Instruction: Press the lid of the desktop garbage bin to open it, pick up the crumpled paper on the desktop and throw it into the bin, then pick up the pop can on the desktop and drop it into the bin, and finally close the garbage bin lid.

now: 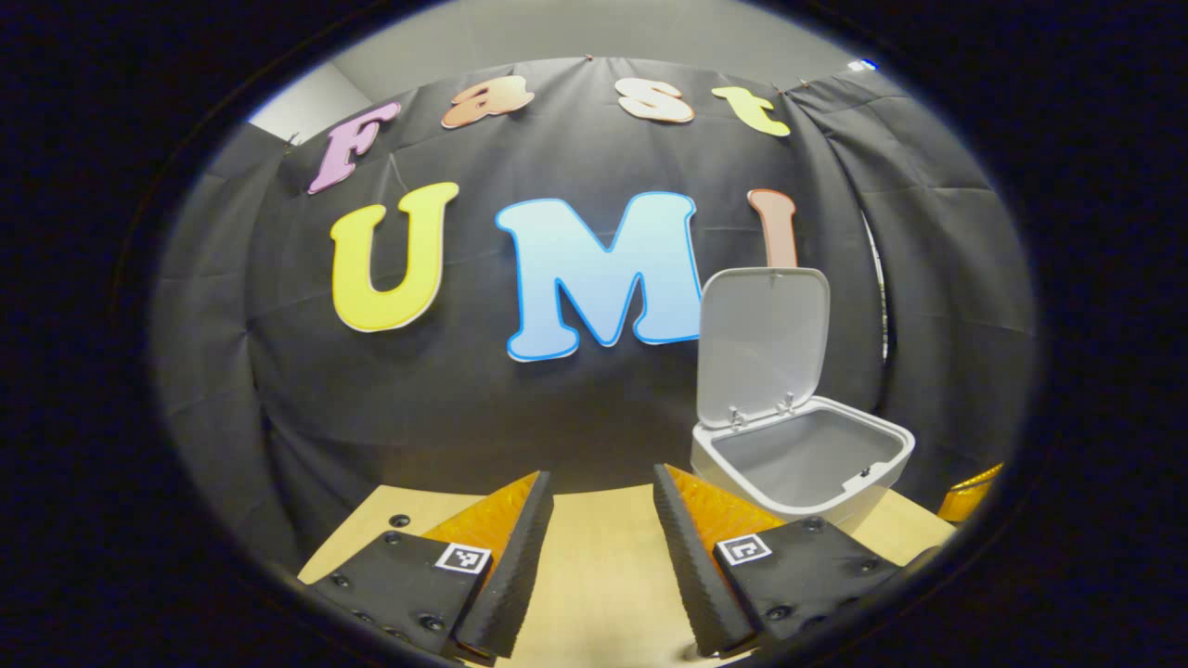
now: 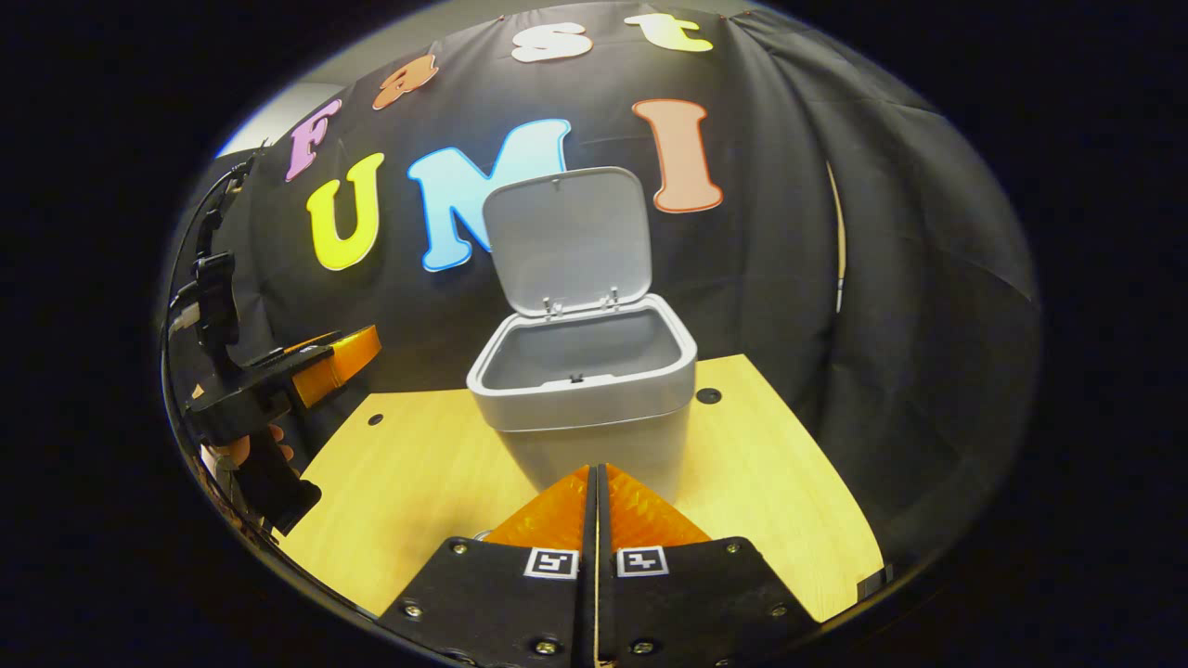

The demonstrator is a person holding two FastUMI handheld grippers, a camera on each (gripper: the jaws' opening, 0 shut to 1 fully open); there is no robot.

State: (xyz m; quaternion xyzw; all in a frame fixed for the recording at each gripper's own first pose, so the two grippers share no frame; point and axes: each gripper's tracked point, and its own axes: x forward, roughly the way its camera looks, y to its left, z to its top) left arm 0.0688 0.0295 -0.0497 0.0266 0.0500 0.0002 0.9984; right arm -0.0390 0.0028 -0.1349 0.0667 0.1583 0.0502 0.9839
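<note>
One open bin (image 2: 583, 390) just beyond gripper (image 2: 595, 475).

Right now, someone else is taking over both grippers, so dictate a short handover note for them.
Left gripper: open, holding nothing, held above the wooden desktop to the left of the garbage bin.
Right gripper: fingers together, nothing visible between them, pointed at the bin's front.
Bin: standing on the desktop, lid swung up and open.
Done: lid opened.
Cannot tell: where the crumpled paper and pop can are, or whether they have gone in; check inside the bin.
Left: bin whatever remains, then close the lid.
</note>
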